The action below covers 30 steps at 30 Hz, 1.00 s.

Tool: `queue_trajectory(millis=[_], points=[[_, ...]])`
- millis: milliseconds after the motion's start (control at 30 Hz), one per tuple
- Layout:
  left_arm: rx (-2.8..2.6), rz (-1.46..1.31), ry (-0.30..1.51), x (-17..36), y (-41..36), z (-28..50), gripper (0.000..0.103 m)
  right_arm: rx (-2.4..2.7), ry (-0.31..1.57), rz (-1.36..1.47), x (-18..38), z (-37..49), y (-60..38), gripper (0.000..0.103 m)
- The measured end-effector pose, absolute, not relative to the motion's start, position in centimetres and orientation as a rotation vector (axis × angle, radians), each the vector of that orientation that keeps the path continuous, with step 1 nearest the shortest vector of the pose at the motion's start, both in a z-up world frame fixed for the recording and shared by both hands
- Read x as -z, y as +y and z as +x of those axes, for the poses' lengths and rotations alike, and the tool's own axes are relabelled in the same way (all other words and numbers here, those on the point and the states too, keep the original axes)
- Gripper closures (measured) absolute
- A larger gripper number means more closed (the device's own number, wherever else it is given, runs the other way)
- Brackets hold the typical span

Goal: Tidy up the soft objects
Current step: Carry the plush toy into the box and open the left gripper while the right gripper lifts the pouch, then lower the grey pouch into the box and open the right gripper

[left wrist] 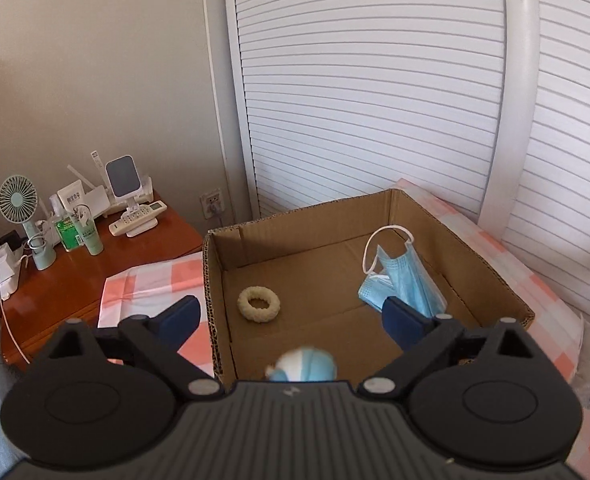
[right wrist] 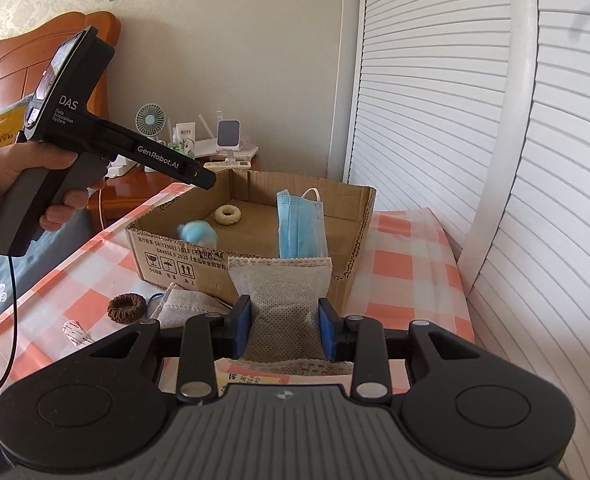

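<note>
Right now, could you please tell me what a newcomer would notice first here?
An open brown cardboard box sits on the pink checked bedcover. Inside lie a pale blue face mask and a cream knitted ring. The right gripper clamps a grey mesh fabric pouch before the box.

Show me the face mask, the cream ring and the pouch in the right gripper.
Face mask (left wrist: 409, 280): left wrist view, pleated blue panel.
Cream ring (left wrist: 258, 304): left wrist view, front band.
Grey pouch (right wrist: 285, 312): right wrist view, mesh middle.
</note>
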State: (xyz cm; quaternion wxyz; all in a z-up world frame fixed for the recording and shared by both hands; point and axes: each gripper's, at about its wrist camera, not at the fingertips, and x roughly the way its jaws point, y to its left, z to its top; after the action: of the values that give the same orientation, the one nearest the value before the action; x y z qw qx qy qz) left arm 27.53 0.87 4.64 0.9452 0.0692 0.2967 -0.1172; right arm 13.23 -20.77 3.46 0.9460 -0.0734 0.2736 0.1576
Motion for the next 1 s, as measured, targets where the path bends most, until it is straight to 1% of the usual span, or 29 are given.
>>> queue_trajectory(millis=[100,200,400,600,800,1000], points=[[0.261,0.125,0.608,-4.7,1.1,26.7,0.005,-0.325,0.559,-0.151,-3.4,13.4,-20.6,0.064],[0.253,0.14,0.602,-5.0,1.2,25.0,0.001,-0.327,0.56,-0.156,-3.5,13.5,-20.4,0.064],[0.207,0.123,0.627,-4.9,2.4,19.9,0.001,-0.34,0.554,-0.149,-3.9,13.8,-19.9,0.064],[0.16,0.025,0.629,-3.9,4.6,15.3,0.001,-0.36,0.563,-0.126,-4.7,15.1,-18.9,0.064],[0.146,-0.022,0.61,-2.5,5.7,12.3,0.001,-0.373,0.554,-0.147,-5.8,17.0,-16.5,0.064],[0.118,-0.03,0.603,-1.4,6.6,11.1,0.001,-0.392,0.54,-0.164,-7.4,20.1,-13.4,0.064]])
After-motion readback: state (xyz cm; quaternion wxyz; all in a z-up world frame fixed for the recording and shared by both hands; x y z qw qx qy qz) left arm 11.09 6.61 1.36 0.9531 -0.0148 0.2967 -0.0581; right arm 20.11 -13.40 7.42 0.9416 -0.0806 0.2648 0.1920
